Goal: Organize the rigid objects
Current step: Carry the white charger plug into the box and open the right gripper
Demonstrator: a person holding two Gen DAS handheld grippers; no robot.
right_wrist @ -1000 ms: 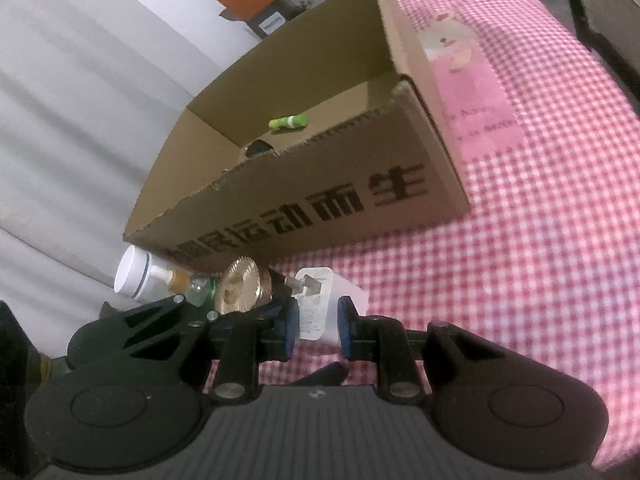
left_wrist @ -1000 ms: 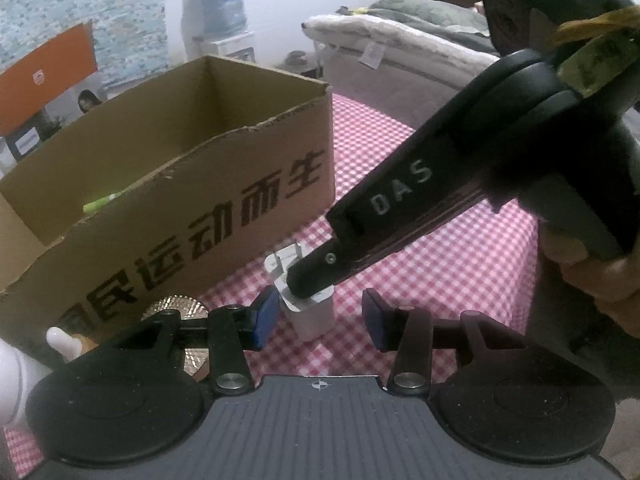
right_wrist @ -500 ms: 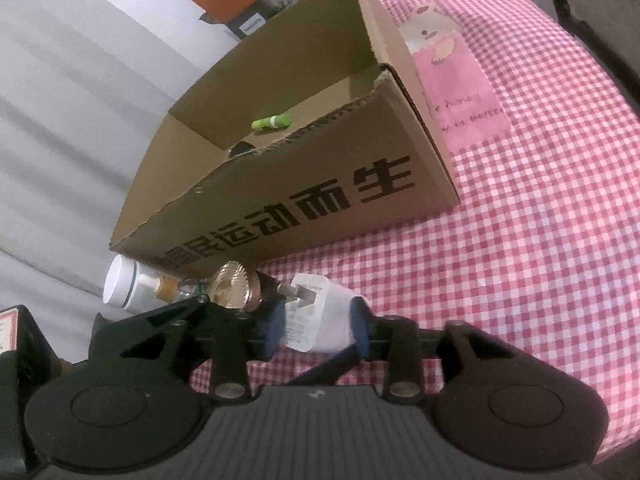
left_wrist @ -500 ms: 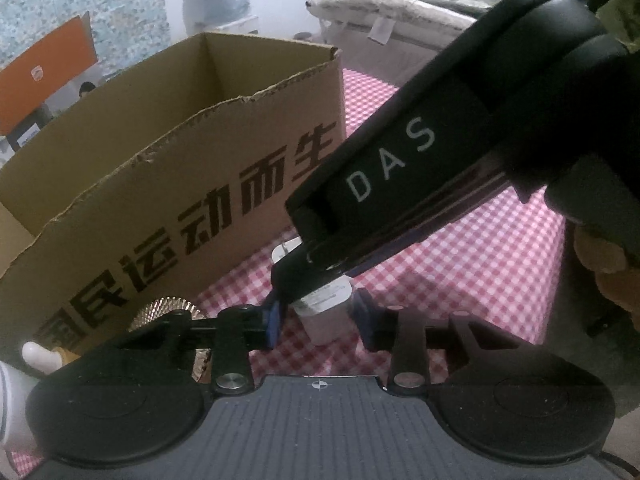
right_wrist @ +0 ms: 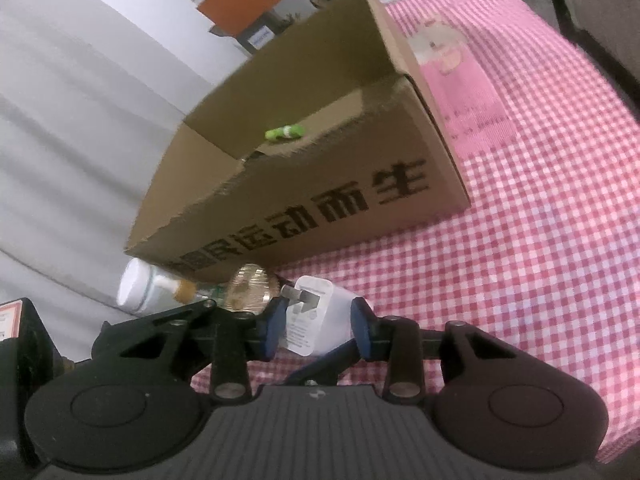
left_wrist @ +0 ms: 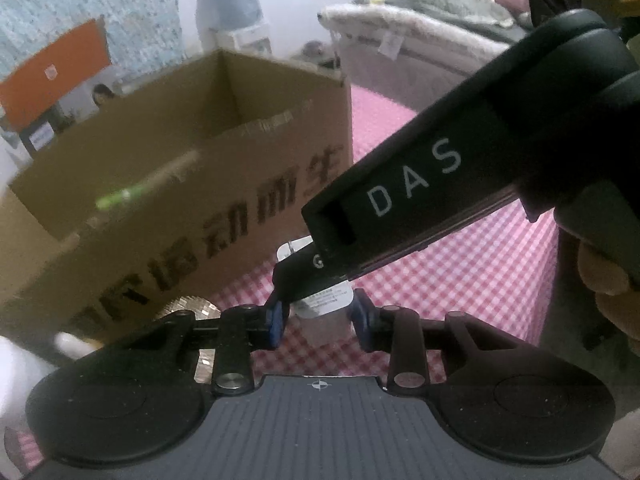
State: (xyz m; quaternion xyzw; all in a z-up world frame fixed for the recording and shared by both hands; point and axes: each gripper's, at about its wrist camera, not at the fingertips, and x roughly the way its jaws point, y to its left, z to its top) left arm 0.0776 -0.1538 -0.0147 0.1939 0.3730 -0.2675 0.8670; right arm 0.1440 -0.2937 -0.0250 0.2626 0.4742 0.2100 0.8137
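1. I have both grippers on one item: a small white plastic wall charger with metal prongs (right_wrist: 320,316). It sits on the pink-and-white checked cloth of the desk (right_wrist: 520,260), just in front of the printed wall of the open brown cardboard box (right_wrist: 320,200).
2. My right gripper (right_wrist: 318,330) brackets the charger; its blue pads (right_wrist: 272,330) look to be touching or all but touching the white body, so I read it as clamped, though I cannot tell how firmly.
3. My left gripper (left_wrist: 318,318) faces the same charger (left_wrist: 324,304) from the other side. Its jaws are narrowed around the lower part, and whether they pinch it or only flank it I cannot tell, since the right tool's black finger crosses in front.
4. Inside the box lies a small green cylinder (right_wrist: 285,133). Beside the box's near corner rest a gold ridged round piece (right_wrist: 248,286) and a white-capped bottle (right_wrist: 140,288), both outside it.
5. My judgement: the step in hand is picking up the charger for boxing.
6. Next I need one gripper to own the grasp and the other to let go, then a lift high enough to clear the torn front rim before releasing inside.
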